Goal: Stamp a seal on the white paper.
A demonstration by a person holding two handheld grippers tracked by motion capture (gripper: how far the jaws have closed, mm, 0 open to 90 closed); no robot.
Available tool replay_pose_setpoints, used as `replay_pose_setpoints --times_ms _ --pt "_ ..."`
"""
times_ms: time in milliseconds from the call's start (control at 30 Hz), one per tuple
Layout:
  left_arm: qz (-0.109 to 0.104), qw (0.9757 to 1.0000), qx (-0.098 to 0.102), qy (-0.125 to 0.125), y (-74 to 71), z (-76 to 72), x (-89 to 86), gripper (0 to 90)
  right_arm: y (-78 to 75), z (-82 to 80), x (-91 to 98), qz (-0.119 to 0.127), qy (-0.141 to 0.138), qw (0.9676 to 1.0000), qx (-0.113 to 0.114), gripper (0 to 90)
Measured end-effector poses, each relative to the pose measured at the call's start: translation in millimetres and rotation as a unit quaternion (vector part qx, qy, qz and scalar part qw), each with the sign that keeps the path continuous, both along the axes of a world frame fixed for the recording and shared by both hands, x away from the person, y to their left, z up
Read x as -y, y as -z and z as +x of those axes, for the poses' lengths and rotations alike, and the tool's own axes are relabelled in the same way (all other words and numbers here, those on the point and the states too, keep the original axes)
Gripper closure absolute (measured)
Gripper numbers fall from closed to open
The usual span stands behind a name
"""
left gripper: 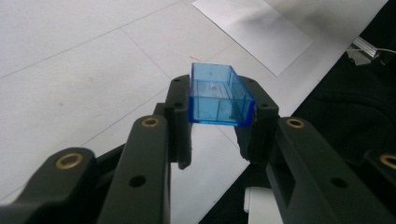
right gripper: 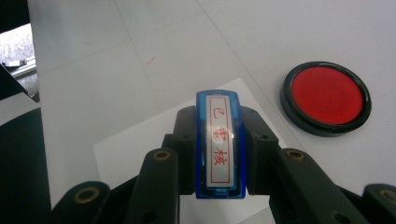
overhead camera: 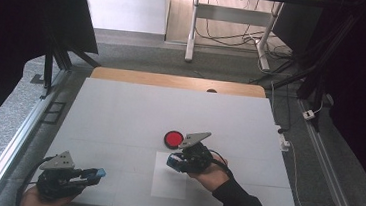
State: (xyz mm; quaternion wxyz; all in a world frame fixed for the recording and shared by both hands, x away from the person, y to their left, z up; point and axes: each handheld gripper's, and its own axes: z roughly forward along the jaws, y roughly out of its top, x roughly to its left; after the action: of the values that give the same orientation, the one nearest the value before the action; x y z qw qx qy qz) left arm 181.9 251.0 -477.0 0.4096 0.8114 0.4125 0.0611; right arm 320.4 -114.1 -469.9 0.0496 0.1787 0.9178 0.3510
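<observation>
Lay broad and white under everything: table (overhead camera: 135, 114), with a wooden strip along the far edge and grey floor beyond both sides. Ran along the left edge, a metal rail (overhead camera: 17, 138). Offered wide bare surface across the far half and the left middle, with nothing standing there.

Sat on the near middle of the table, a white paper sheet (overhead camera: 163, 186), flat, its far edge near the right gripper.

Hovered over that sheet's far end, the right gripper (overhead camera: 175, 162), held in a hand (overhead camera: 212, 173) with a dark sleeve. Stood narrowed to a tight grip, both jaws pressed against the long sides of a blue stamp (right gripper: 220, 144), its face turned to the camera in the right gripper view, with red characters inside a red frame on a pale strip. Pointed leftward in the high view.

Rested near the table's near left corner, the left gripper (overhead camera: 95, 174), its jaws pointed rightward toward the sheet. Clamped likewise, closed onto a clear blue cap (left gripper: 218, 99), a hollow box with its open mouth turned toward the camera, raised above the table. Left only a short stretch of table between this gripper and the near edge.

Lay just beyond the right gripper, a round red ink pad (overhead camera: 173, 139) in a black rim, uncovered, apart from the stamp and off the sheet.
</observation>
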Motion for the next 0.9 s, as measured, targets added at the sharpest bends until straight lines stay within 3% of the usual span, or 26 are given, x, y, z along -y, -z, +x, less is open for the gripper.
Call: replay_pose_setpoints --times_ms 900 --pt "-0.002 1.0 0.002 -0.002 -0.2 0.2 -1.0 68.1 23.8 6.0 -11.6 -0.035 -0.012 0.9993 0.004 71.1"
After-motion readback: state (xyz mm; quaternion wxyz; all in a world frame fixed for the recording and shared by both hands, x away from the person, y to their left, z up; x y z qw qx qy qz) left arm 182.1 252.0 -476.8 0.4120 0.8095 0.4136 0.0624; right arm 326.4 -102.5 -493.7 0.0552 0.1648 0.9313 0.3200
